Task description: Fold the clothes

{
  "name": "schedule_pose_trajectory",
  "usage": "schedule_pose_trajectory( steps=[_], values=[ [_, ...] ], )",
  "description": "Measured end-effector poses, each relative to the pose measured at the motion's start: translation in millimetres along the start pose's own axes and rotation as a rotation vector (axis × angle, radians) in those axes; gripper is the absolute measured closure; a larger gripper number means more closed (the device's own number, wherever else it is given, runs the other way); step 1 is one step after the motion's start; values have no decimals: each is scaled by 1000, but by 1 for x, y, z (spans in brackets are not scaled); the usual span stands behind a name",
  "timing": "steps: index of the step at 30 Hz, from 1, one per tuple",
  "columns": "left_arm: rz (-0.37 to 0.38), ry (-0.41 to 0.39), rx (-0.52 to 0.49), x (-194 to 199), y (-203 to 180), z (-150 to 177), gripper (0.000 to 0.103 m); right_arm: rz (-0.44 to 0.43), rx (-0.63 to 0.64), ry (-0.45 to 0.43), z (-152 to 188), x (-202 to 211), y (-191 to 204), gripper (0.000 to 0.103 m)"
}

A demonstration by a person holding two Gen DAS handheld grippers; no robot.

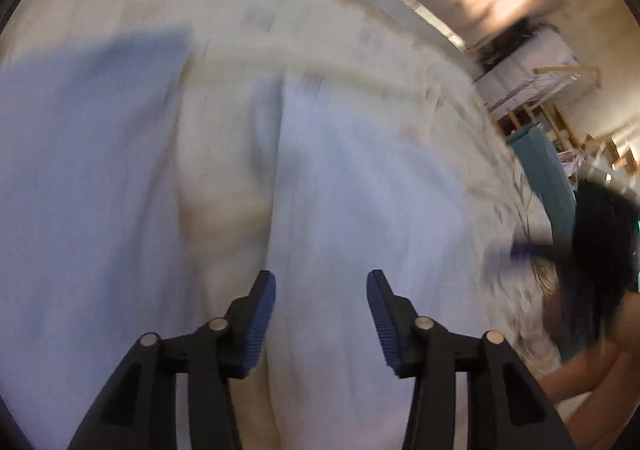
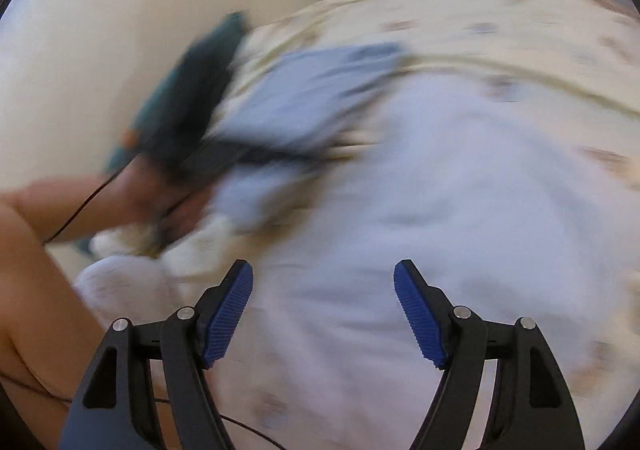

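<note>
both tongs, left (image 1: 321, 282) and right (image 2: 323, 276), gape wide and empty over blurred pale garment (image 2: 420, 190).

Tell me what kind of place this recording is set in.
Probably a bedroom at home, though both views are blurred. A pale garment lies on a cream floral bedspread, and wooden racks with hanging cloth stand along the wall.

bedspread (image 2: 520, 22): cream, small floral print, blurred | wooden rack (image 1: 568, 90): beyond bedspread's far edge | teal panel (image 1: 548, 174): just beside bedspread's edge, below rack
</note>
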State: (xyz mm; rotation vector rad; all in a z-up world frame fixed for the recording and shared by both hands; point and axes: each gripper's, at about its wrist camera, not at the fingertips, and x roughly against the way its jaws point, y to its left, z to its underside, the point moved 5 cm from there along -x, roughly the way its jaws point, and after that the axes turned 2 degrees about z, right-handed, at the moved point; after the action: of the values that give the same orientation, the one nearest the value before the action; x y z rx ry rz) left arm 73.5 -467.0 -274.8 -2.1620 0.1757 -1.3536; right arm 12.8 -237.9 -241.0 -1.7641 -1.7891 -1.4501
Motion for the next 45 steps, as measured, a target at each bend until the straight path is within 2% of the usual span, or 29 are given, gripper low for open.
schedule_pose_trajectory(
  steps=[2,4,9,11,13,15,16,17,18,19,20,23,24,26,29,31,33,36,37,38,39,40,41,43,44,45],
  values=[
    [-49,41,58,2,6,35,48,93,-53,-21,6,17,-26,25],
    [-68,50,89,-1,7,50,45,179,-152,-53,18,37,-53,25],
    [-115,68,165,-8,10,86,42,238,-495,-128,84,75,-88,25],
    [-145,56,184,-12,11,95,42,220,-626,-94,123,72,-98,25],
    [-97,33,208,-14,7,97,42,180,-754,-22,155,60,-109,25],
    [-63,8,211,-13,1,98,42,97,-812,-13,167,46,-107,27],
    [-75,-9,180,-10,-5,98,57,55,-840,-9,173,39,-107,27],
    [-88,-24,145,-7,-12,98,87,40,-831,-15,174,35,-103,27],
    [-91,-17,143,-7,-14,99,92,27,-821,-22,174,32,-100,28],
    [-94,-8,142,-7,-16,100,92,-35,-847,-18,177,24,-96,29],
    [-67,-5,151,-7,-17,102,92,-63,-857,-6,178,17,-94,36],
    [-62,-21,177,-2,-11,107,92,86,-753,37,170,7,-90,84],
    [-61,-25,189,0,-11,109,93,133,-733,46,168,5,-90,90],
    [-71,-23,192,4,-13,112,97,147,-734,46,162,9,-90,95],
    [-60,-12,161,20,-26,125,98,163,-696,56,154,20,-84,97],
    [-18,1,177,30,-30,134,98,165,-689,52,152,33,-85,98],
    [-9,15,155,35,-31,146,98,150,-700,37,160,47,-84,98],
    [-25,-8,205,36,-17,150,98,187,-721,79,173,49,-92,97],
    [-30,-29,240,38,-9,150,94,194,-730,101,177,45,-95,94],
    [0,-61,269,43,-4,149,78,206,-742,101,182,46,-96,92],
    [31,-92,297,49,2,147,67,219,-755,100,186,49,-98,92],
    [69,-128,325,53,6,144,45,210,-768,54,188,53,-96,92],
    [111,-164,361,55,10,139,32,204,-776,24,188,57,-97,92],
    [173,-199,405,53,16,134,25,203,-779,-16,186,64,-97,92],
    [199,-209,425,51,19,132,25,208,-774,-26,183,66,-97,92],
    [187,-208,440,46,24,132,25,215,-762,-27,181,67,-96,92]
  ],
)
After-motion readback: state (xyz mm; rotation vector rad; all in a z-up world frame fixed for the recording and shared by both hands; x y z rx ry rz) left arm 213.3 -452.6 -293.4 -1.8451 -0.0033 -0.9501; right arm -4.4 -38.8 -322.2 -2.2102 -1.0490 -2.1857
